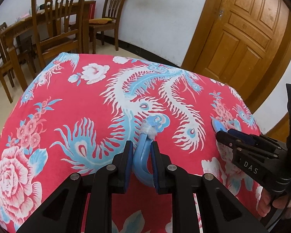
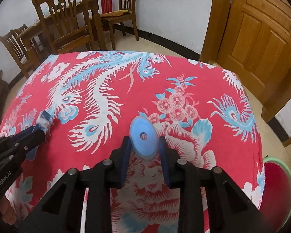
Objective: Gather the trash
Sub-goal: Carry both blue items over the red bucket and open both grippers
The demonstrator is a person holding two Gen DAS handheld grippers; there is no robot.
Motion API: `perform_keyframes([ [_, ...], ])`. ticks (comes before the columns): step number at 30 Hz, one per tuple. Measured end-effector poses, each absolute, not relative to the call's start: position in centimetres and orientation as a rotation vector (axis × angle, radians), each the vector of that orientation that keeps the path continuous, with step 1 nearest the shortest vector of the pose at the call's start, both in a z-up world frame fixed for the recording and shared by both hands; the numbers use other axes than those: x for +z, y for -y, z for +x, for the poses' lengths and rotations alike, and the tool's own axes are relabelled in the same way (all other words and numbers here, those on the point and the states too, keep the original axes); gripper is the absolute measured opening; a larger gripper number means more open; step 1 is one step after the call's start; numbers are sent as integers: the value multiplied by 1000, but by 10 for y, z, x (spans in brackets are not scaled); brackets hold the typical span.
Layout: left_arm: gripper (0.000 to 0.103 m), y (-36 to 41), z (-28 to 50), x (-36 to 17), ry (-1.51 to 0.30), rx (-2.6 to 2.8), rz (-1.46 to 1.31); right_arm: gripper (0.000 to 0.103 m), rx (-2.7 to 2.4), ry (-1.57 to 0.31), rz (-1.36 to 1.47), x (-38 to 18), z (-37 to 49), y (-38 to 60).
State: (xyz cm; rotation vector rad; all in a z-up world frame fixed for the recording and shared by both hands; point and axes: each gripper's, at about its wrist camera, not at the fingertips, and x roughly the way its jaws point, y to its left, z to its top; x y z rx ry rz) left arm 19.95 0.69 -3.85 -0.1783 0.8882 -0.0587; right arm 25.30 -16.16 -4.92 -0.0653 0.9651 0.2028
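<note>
My left gripper is shut on a blue plastic brush handle whose head carries a wad of white fluff, held just above the red patterned tablecloth. My right gripper is shut on a round light-blue dustpan with a small hole in its middle. In the left wrist view the right gripper is at the right with the dustpan edge showing. In the right wrist view the left gripper and the brush with fluff are at the left.
Wooden chairs and a dining table stand beyond the table's far edge. A wooden door is at the right. A red bin with a green rim stands on the floor by the table's right side.
</note>
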Motion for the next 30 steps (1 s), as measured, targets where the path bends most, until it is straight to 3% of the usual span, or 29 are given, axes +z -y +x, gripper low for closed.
perform_keyframes([
  [30,18,51,152,11,-816,-185,-134,31,161,-814,152,33,138,251],
])
